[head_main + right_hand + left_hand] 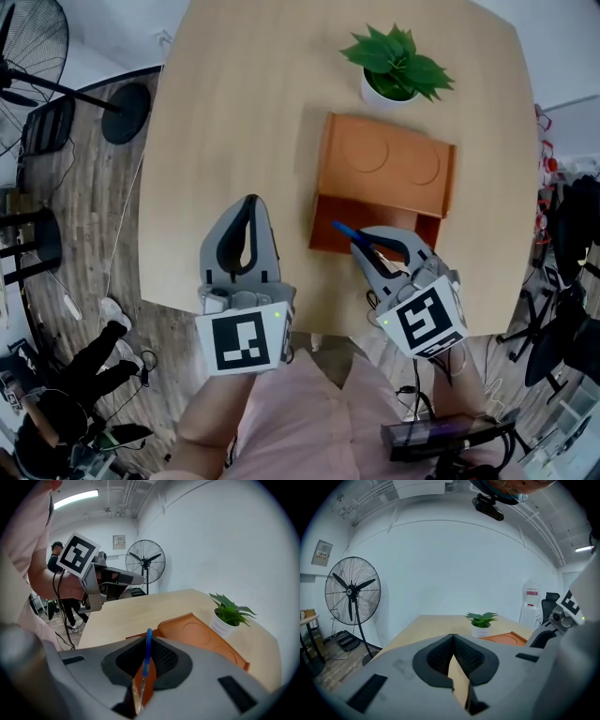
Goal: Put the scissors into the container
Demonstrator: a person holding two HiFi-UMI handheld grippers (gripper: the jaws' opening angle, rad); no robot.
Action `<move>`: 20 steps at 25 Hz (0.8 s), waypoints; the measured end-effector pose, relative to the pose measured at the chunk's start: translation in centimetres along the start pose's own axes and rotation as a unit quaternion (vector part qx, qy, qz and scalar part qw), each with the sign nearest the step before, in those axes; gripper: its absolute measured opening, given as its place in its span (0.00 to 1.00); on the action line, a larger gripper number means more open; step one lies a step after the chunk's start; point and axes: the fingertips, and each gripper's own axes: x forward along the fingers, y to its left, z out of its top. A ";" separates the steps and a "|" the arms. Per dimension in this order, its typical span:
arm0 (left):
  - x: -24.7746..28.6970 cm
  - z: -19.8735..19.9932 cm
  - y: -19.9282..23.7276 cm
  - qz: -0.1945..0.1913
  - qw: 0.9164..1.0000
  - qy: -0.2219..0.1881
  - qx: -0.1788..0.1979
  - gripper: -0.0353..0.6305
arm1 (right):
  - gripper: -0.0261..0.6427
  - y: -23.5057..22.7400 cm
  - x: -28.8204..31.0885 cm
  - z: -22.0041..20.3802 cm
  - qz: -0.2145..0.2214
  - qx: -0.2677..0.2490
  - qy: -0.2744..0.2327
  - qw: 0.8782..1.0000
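Jaws, head view: left gripper (pixel 250 202) is clenched with nothing between the tips; right gripper (pixel 362 244) is clamped on the scissors (pixel 343 229).
Count, head view: two grippers, one scissors, one container (pixel 386 169), one potted plant (pixel 396 62), one fan (pixel 30 56), all but the fan on or above the table (pixel 234 122).
Scissors, head view: only a thin blue end shows past the right jaw tips. It hangs over the near open compartment of the orange container.
Container, head view: its flat top has two round recesses. The plant stands just behind it.
Left gripper view: the dark pads meet at the tip of the left gripper (pixel 452 638) and are empty. One plant (pixel 481 622), one container (pixel 506 638) and one fan (pixel 351 592) lie beyond. The right gripper (pixel 562 616) is at the right edge.
Right gripper view: the right gripper (pixel 149 641) is pinched on the scissors (pixel 147 660), a slim blue strip standing up between the pads with pale metal lower down. The container (pixel 197 634) lies right beyond the tips.
Count, right gripper view: one plant (pixel 229 613), one fan (pixel 145 564), the left gripper (pixel 101 590) and a person (pixel 58 550) far back.
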 end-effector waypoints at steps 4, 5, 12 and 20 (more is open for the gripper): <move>0.4 0.3 0.3 0.000 1.000 0.000 -0.004 0.06 | 0.09 -0.6 0.0 1.0 0.005 -0.007 -0.006 1.000; 0.5 0.3 0.3 0.000 1.000 0.001 -0.007 0.06 | 0.09 -0.9 0.0 1.0 0.002 -0.011 -0.004 1.000; 1.1 1.1 0.5 -0.004 1.000 0.003 -0.015 0.06 | 0.09 -1.6 0.5 0.6 -0.015 -0.055 0.027 0.998; 1.6 0.1 1.1 -0.010 1.000 0.015 -0.017 0.06 | 0.09 -1.3 2.1 -1.5 -0.022 -0.065 0.077 0.995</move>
